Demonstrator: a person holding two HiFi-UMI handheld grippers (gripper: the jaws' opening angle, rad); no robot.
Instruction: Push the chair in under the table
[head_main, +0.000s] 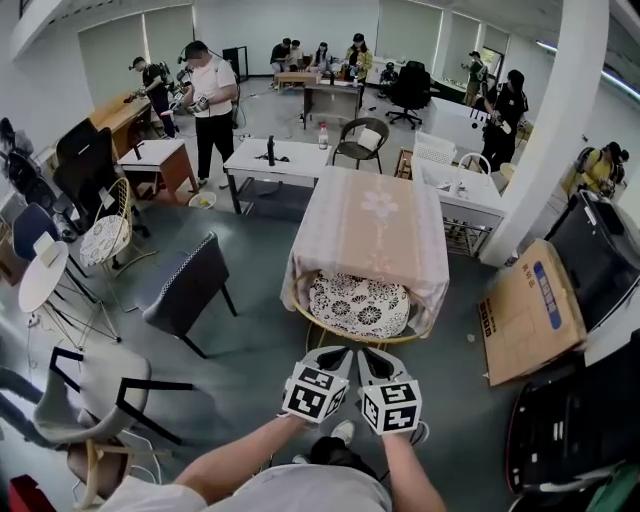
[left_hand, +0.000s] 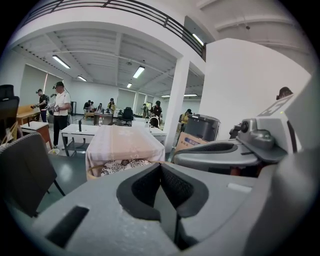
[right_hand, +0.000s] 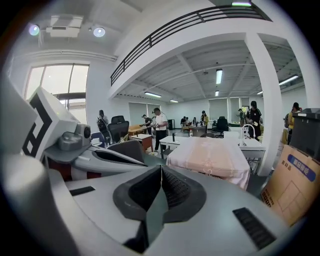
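Jaws on the left gripper (head_main: 338, 354) are pressed together pad to pad with nothing between them. The jaws on the right gripper (head_main: 372, 354) beside it are likewise closed and empty. The two grippers hover close together above the grey floor (head_main: 260, 345), both pointed toward the chair.

At far left in the head view stands a pale chair with a black frame (head_main: 95, 390). Nearer the middle, a dark grey chair (head_main: 185, 285) sits at an angle, apart from the other furniture.

In the centre is the chair (head_main: 358, 305), with a black-and-white floral cushion and a curved yellowish frame. It sits tucked under the near end of the surface (head_main: 375, 215), whose pinkish cloth hangs down around the cushion. Only the near part of the seat shows.

To the right, a white pillar (head_main: 550, 130) rises just beside the surface, and a cardboard box (head_main: 530, 310) lies near its base. Several people stand among desks at the back of the room, one in a white shirt (head_main: 210, 100) at the left.
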